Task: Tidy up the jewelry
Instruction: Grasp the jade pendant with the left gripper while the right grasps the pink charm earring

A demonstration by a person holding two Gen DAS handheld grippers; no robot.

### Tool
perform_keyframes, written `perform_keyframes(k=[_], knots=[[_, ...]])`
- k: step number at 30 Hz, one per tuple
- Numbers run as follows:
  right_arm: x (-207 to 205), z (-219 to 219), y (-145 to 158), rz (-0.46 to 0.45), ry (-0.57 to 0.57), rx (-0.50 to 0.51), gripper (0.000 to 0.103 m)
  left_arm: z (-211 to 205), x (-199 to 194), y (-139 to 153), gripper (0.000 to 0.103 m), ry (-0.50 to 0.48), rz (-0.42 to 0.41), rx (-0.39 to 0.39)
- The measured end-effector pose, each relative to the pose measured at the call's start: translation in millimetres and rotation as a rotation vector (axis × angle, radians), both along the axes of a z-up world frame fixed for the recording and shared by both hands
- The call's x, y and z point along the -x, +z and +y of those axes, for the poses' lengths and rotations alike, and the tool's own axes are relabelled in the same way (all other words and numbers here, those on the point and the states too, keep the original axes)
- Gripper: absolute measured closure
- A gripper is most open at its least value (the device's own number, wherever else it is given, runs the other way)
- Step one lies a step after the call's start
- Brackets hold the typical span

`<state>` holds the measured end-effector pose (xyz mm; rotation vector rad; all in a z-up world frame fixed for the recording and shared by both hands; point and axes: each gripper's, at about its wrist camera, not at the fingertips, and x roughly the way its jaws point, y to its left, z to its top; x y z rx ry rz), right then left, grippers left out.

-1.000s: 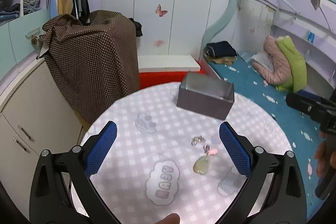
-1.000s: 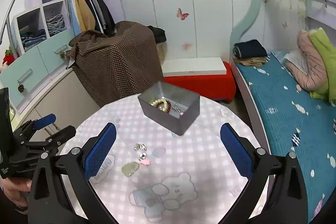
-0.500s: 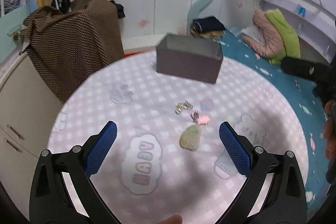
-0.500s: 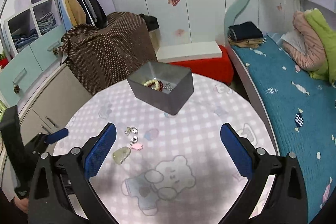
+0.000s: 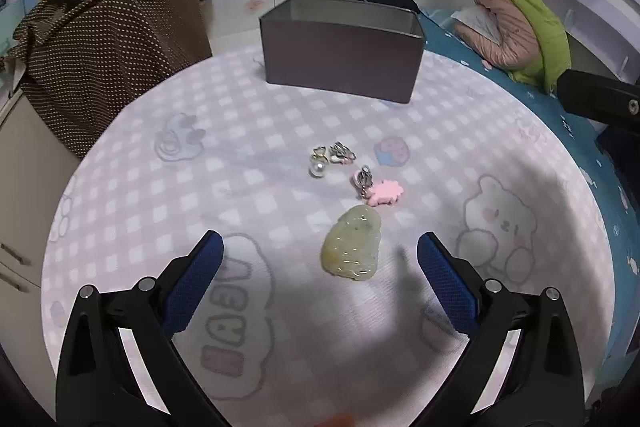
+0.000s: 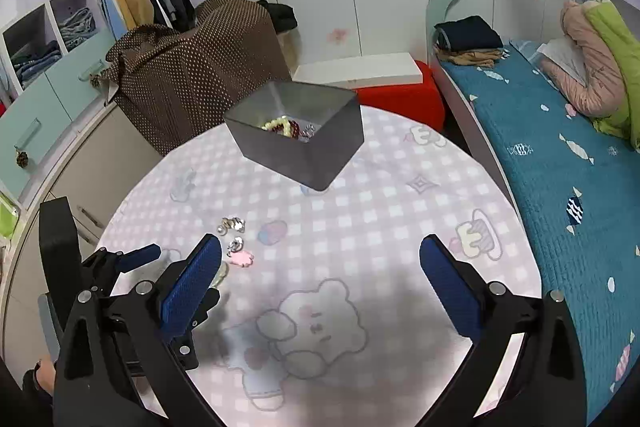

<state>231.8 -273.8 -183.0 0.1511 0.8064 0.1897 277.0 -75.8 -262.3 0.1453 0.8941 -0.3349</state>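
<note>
A pale green jade pendant point(image 5: 353, 245) lies on the round table with the checked cloth point(image 5: 248, 131), just ahead of my open left gripper point(image 5: 320, 267). Beyond it lie a pink flower charm point(image 5: 385, 194) and silver pearl earrings point(image 5: 330, 157). At the table's far side stands a grey metal box point(image 5: 340, 53); the right wrist view shows bead bracelets point(image 6: 285, 127) inside the box point(image 6: 304, 143). My right gripper point(image 6: 320, 273) hangs open above the bear print, empty. The left gripper point(image 6: 168, 259) shows at lower left there, near the pink charm point(image 6: 241, 257) and earrings point(image 6: 232, 225); the pendant is mostly hidden.
A brown dotted cloth point(image 5: 108, 43) covers furniture left of the table. A bed with a teal sheet point(image 6: 560, 167) runs along the right. A red and white bench point(image 6: 384, 83) stands behind the table, with wardrobe shelves point(image 6: 60, 27) at left.
My left gripper has dropped and moved forward, so the jade pendant now sits close between its fingers. The right gripper has shifted slightly forward and up. Both stay open.
</note>
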Motion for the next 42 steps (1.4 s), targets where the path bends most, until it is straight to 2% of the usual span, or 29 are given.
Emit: perform_keyframes(k=[1,2,4,6,8,9,11,18,21,26,28,31,36,42], knots=[[-1.8,0.4,-3.2,0.008,0.001,0.007,0.007,-0.2,-0.7,-2.0,0.019,-0.002,0.009,0.003],[-3.6,1.2,-6.3,0.015,0.005,0.013,0.007,0.1,-2.9,-6.2,0.034,-0.01,0.038,0.014],[-7.1,3.1,-10.8,0.029,0.015,0.024,0.007,0.0,-2.2,-6.3,0.039,-0.015,0.028,0.007],[-11.5,7.2,-18.5,0.044,0.036,0.042,0.007,2.2,-1.7,-4.6,0.05,-0.023,0.028,0.012],[-15.6,12.8,-25.8,0.058,0.058,0.054,0.007,7.8,-3.4,-2.7,0.07,-0.015,0.038,0.033],[-18.1,16.7,-30.5,0.068,0.071,0.064,0.007,12.9,-4.9,-1.8,0.073,-0.009,0.049,0.052],[-21.1,24.5,-37.8,0.08,0.095,0.079,0.007,23.7,-6.9,-0.3,0.074,0.001,0.072,0.1],[-31.9,63.7,-57.3,0.08,0.247,0.146,0.01,55.7,-3.2,6.5,0.074,0.083,0.056,0.093],[-37.7,78.5,-66.8,0.085,0.298,0.185,0.024,66.3,-1.6,10.8,0.074,0.101,0.053,0.105],[-40.8,93.6,-73.8,0.059,0.356,0.235,0.041,75.6,-1.0,11.4,0.073,0.113,0.063,0.117],[-36.4,98.1,-72.1,0.041,0.401,0.24,0.059,78.2,0.0,10.4,0.073,0.117,0.068,0.125],[-29.5,103.8,-70.7,0.03,0.439,0.249,0.077,78.7,1.0,10.1,0.074,0.12,0.07,0.129],[-25.8,105.8,-71.3,0.022,0.445,0.244,0.079,78.9,1.0,12.2,0.074,0.12,0.066,0.141],[-19.6,98.0,-67.7,0.024,0.433,0.19,0.079,79.7,3.1,12.9,0.074,0.114,0.061,0.144]])
